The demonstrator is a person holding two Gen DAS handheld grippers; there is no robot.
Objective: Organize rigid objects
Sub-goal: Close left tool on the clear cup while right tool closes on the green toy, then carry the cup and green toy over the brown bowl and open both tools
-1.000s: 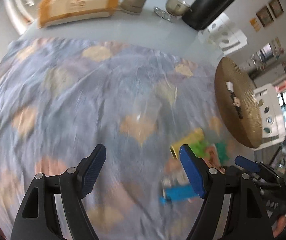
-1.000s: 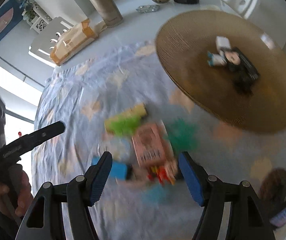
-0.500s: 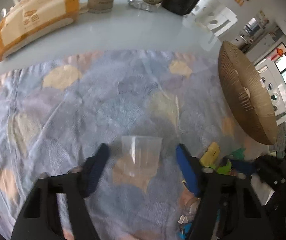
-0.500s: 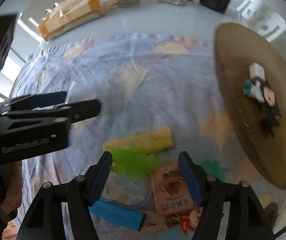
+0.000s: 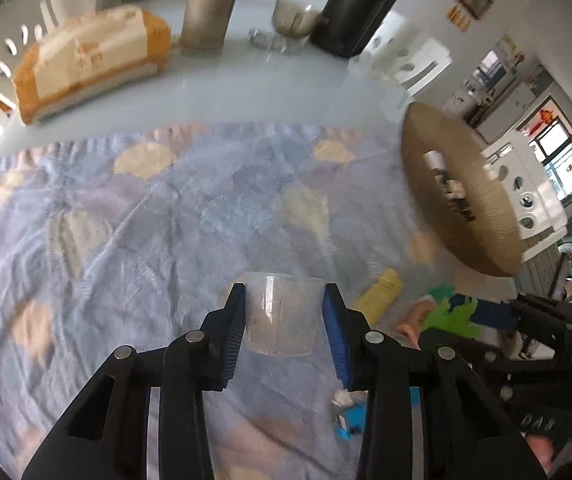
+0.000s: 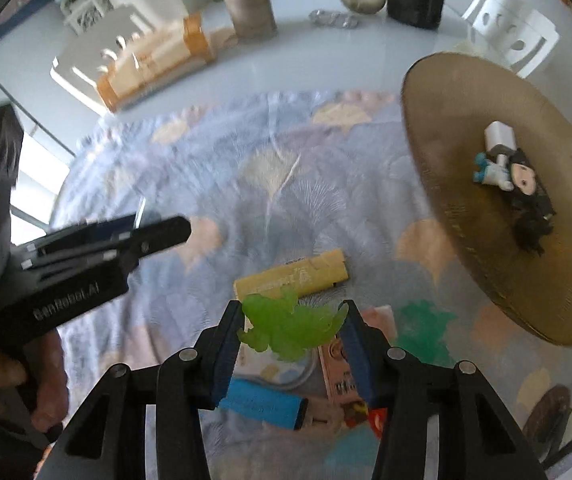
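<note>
In the left wrist view, the left gripper (image 5: 283, 328) sits low in the centre of the frame, and a clear plastic cup (image 5: 279, 314) stands between its blue pads. Both pads lie against the cup's sides while the jaws are closing on it. The cup rests over the blue patterned cloth (image 5: 145, 220), and a yellow block (image 5: 378, 292) lies just to its right.

In the right wrist view, the right gripper (image 6: 292, 334) occupies the lower centre of the frame with a translucent green toy (image 6: 290, 328) pinched between its narrowed jaws, each pad touching one end of the toy. Just above the toy lies the yellow block (image 6: 292, 276). Below it are a blue block (image 6: 263, 402) and a pink card (image 6: 342, 376), and a darker green piece (image 6: 422, 326) sits to the right. The round woven tray (image 6: 458, 260) fills the right side of the frame, well apart from the gripper, and carries a small figurine (image 6: 504, 168). The left gripper appears at the left edge, gripped by a hand (image 6: 41, 396).
</note>
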